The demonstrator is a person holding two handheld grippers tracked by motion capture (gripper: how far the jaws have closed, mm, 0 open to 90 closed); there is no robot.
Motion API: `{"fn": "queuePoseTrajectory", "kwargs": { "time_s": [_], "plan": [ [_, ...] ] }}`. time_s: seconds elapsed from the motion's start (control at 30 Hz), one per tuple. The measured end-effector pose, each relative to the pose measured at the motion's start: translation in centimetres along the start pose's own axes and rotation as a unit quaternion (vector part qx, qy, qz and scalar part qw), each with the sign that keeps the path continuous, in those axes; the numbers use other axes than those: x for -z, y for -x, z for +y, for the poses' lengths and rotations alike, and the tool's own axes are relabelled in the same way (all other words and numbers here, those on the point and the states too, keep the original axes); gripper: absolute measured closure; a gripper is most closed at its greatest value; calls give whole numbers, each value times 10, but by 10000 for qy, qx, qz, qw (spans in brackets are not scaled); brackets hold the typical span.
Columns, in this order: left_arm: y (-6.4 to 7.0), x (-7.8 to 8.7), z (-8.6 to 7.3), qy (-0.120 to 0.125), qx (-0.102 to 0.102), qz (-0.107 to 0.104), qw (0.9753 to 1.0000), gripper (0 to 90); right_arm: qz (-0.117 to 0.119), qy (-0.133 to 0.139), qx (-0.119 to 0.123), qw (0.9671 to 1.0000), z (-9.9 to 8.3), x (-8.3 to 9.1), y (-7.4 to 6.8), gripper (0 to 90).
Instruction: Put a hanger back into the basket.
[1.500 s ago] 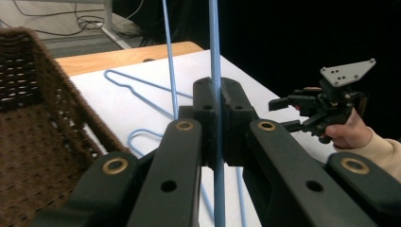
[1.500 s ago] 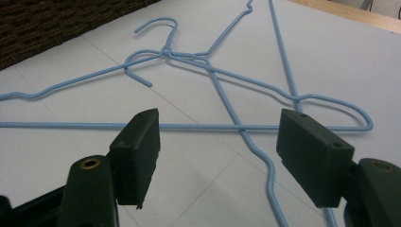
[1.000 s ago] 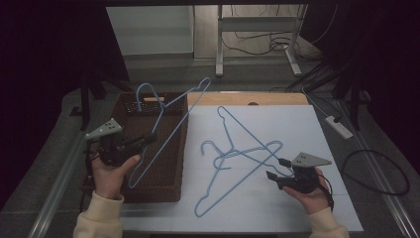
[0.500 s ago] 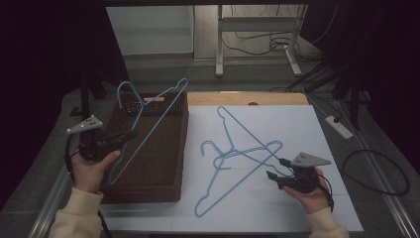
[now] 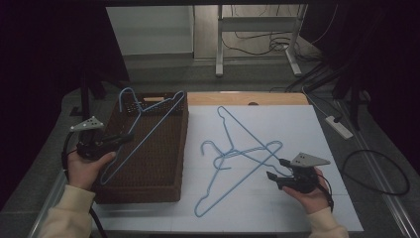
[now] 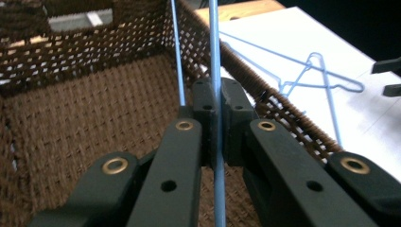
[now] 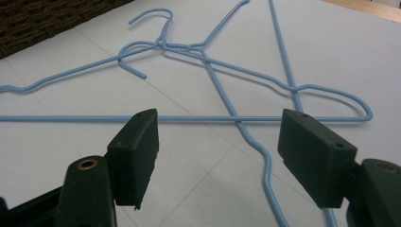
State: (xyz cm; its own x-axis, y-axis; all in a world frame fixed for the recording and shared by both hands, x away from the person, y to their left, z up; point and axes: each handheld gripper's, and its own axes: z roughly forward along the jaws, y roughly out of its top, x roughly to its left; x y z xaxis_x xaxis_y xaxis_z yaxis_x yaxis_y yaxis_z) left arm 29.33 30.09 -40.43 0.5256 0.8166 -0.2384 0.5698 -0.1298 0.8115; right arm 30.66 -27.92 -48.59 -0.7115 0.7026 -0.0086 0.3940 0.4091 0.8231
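We are at a desk (image 5: 257, 99) covered by a white sheet, moving blue wire hangers into a brown wicker basket (image 5: 163, 176). Our left tool (image 5: 130, 137) is clamped shut on the straight bar of one held hanger (image 5: 148, 131), which hangs tilted over the open basket, its hook (image 5: 125, 94) near the far left corner. In the left gripper view the bar (image 6: 215, 61) runs upright between the closed jaws, with the woven basket floor (image 6: 85, 137) below it.

Our right tool (image 5: 271, 169) rests low on the white sheet at the right, its jaws wide apart and holding nothing. Two more hangers (image 5: 237, 153) lie crossed and tangled on the sheet, just ahead of it. In the right gripper view their wires (image 7: 227, 75) overlap beyond the open jaws.

We judge the step in hand to be lowering the held hanger into the basket. Next, the left tool likely needs to tilt the hanger flat inside the walls and let go, while the right tool closes on one wire of the tangled pair.
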Motion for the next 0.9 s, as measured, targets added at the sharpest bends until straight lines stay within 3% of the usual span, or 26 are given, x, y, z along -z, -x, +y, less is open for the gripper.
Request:
{"fn": "queuePoseTrajectory", "kwargs": {
  "time_s": [0.17, 0.33, 0.63, 0.77, 0.8, 0.83, 0.9],
  "plan": [
    [-3, -4, -3, -104, 29, 41, 9999, 862, -16, -13, 11, 10000, 0, 0, 0, 310],
    [-8, -13, -4, -379, -6, 106, 9992, 862, -25, -56, 11, 10000, 0, -1, 0, 308],
    [-20, -34, -5, -942, -28, 352, 9949, 861, -50, -92, 9, 9999, -1, -2, 1, 307],
    [-27, -41, -7, -1237, 184, 693, 9897, 860, -45, -84, 1, 10000, -1, -2, 1, 307],
    [-27, -41, -7, -1237, 184, 693, 9897, 860, -45, -84, 1, 10000, -1, -2, 1, 307],
    [-30, -44, -9, -1367, 238, 854, 9866, 860, -48, -101, 7, 9999, -1, -2, 0, 307],
    [-32, -46, -10, -1458, 244, 991, 9840, 859, -56, -103, 19, 9999, -1, -2, 0, 307]
  ]
}}
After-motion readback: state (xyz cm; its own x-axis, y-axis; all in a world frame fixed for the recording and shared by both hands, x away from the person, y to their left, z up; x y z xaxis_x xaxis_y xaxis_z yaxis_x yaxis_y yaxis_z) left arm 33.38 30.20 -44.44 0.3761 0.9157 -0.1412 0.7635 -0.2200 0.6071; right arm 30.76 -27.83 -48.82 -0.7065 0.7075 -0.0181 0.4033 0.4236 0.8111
